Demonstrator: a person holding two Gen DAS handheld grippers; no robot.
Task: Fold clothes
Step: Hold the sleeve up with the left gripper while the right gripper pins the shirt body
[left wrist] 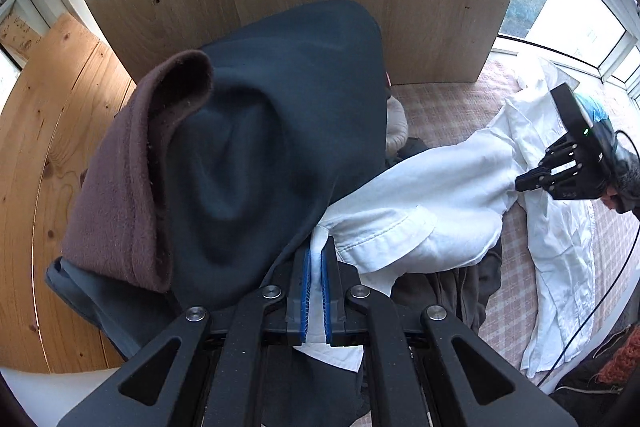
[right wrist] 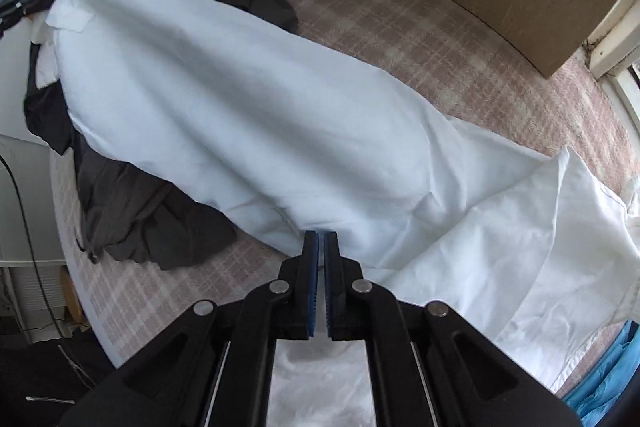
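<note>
Here, white shirt (right wrist: 248, 115) stretched taut, left tongs (left wrist: 316, 259) and right tongs (right wrist: 321, 239) both clamped on it

A dark blue garment (left wrist: 280, 131) hid most of the clothes pile behind it in the left wrist view. The white shirt (right wrist: 248, 115) ran off the right wrist picture's edge, and whether cloth sat between the right gripper (right wrist: 321, 239) pads could not be told.

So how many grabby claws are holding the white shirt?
2. The left gripper pinches the white shirt at one end, beside the dark clothes pile. The right gripper pinches its other end, over the checked bedcover. No others show.
</note>
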